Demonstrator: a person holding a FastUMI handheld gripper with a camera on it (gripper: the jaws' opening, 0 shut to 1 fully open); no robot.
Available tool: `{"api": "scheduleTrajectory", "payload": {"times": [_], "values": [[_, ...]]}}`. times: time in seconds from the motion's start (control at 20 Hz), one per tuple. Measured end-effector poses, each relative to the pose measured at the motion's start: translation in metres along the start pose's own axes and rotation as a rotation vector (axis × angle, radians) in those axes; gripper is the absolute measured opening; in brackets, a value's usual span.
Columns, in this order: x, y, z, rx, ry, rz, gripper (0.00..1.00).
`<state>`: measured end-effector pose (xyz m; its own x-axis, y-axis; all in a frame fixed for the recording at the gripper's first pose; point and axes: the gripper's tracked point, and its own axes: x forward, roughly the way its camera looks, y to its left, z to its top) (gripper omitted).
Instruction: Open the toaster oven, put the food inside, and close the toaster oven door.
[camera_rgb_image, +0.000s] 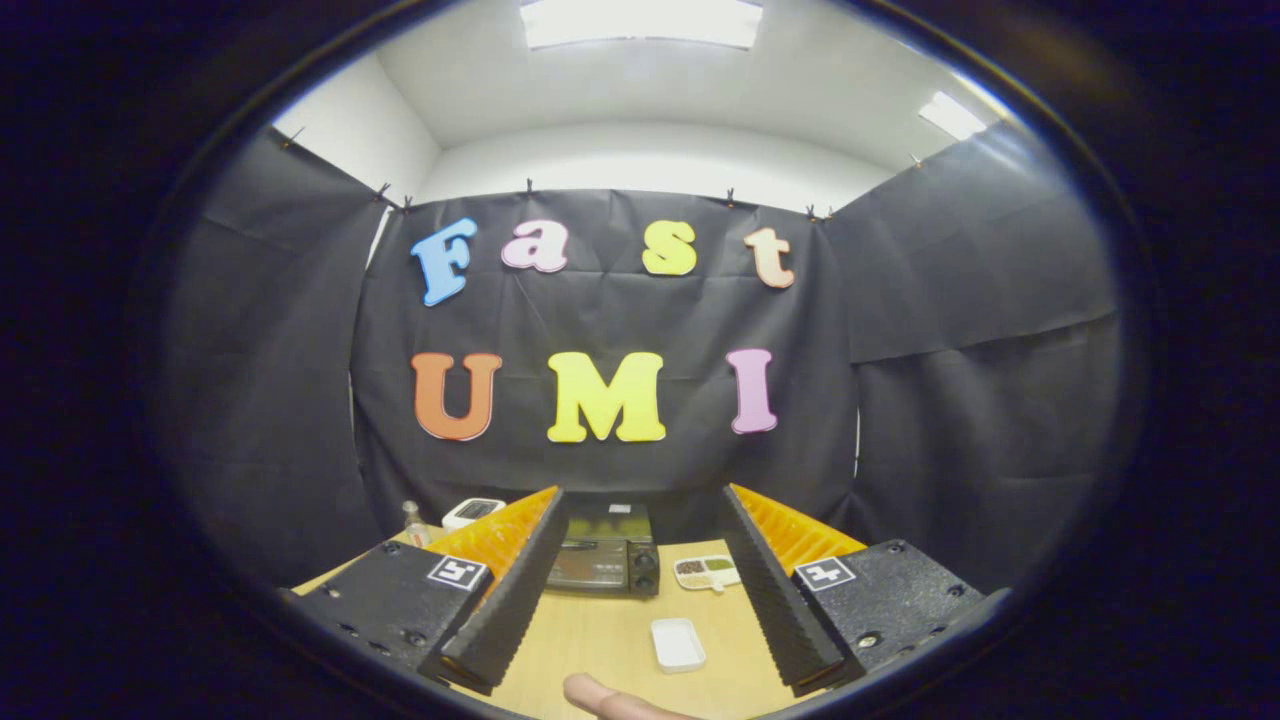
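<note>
Taking the toaster oven (603, 563) as the landmark, a small bottle (411, 521) and a white device (472, 512) are seen to its left on the wooden table (600, 640). The oven itself is set well beyond the gripper (640, 585), whose fingers are spread wide with nothing held between them; its door appears shut. Just right of it lies a divided dish of food (707, 572), and nearer the fingers a small white tray (677, 643). A fingertip (600, 697) is seen nearest. The dish could be knocked if the door is swung down carelessly, and the handle could be missed from this distance.
</note>
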<state>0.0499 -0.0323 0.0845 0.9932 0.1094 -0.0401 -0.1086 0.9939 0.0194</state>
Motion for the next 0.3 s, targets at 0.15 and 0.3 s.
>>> {"api": "scheduleTrajectory", "payload": {"times": [0.15,0.3], "values": [[-0.0098,0.0001,0.0008,0.011,-0.013,0.009,0.97],[-0.0131,-0.0002,0.0046,0.008,-0.026,0.012,0.97]]}}
